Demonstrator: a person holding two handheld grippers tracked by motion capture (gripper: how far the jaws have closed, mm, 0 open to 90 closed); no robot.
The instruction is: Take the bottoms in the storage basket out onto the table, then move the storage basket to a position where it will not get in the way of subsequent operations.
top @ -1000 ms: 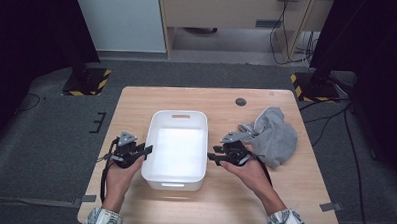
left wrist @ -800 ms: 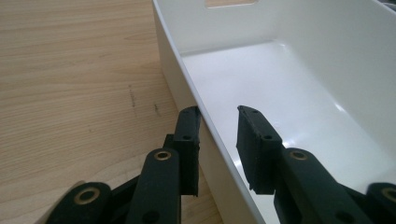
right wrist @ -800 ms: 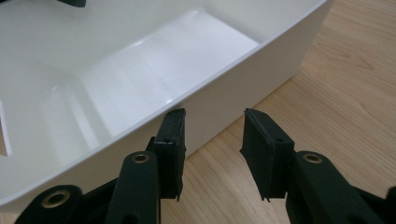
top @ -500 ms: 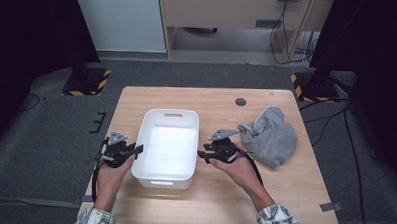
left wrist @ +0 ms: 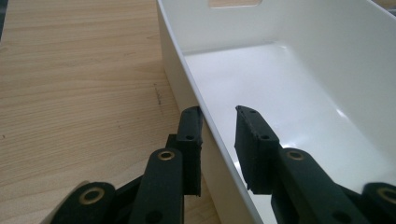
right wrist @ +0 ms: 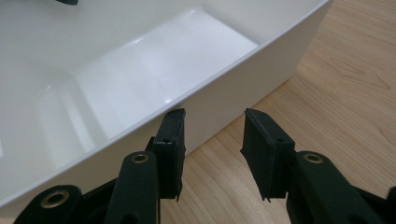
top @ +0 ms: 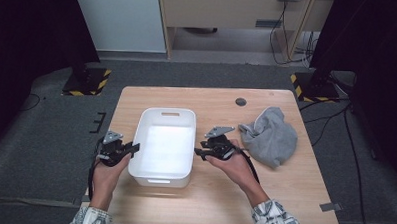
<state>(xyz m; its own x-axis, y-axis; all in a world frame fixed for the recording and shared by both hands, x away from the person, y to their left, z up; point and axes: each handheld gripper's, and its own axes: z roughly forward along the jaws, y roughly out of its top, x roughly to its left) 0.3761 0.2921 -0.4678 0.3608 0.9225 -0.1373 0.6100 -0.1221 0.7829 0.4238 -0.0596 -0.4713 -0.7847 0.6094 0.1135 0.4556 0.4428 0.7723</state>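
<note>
A white plastic bin (top: 160,179) stands empty on the wooden table (top: 212,100), left of centre. My left gripper (top: 132,148) is at the bin's left wall. In the left gripper view its jaws (left wrist: 218,112) stand astride the wall (left wrist: 173,42): the outer jaw lies against the outside, and the inner jaw hangs inside with a gap to the rim. My right gripper (top: 197,152) is at the bin's right side. In the right gripper view both jaws (right wrist: 212,114) stay outside the wall (right wrist: 261,65). They are open, and the left fingertip (right wrist: 172,122) rests at the rim.
A crumpled grey cloth (top: 270,137) lies on the table to the right of my right hand. A small dark round disc (top: 241,101) sits near the far edge. Bare wood (right wrist: 345,93) lies in front of the bin and at the far side.
The bin has slid to the left across the table, away from the grey cloth. Both hands and their grippers went left with it.
</note>
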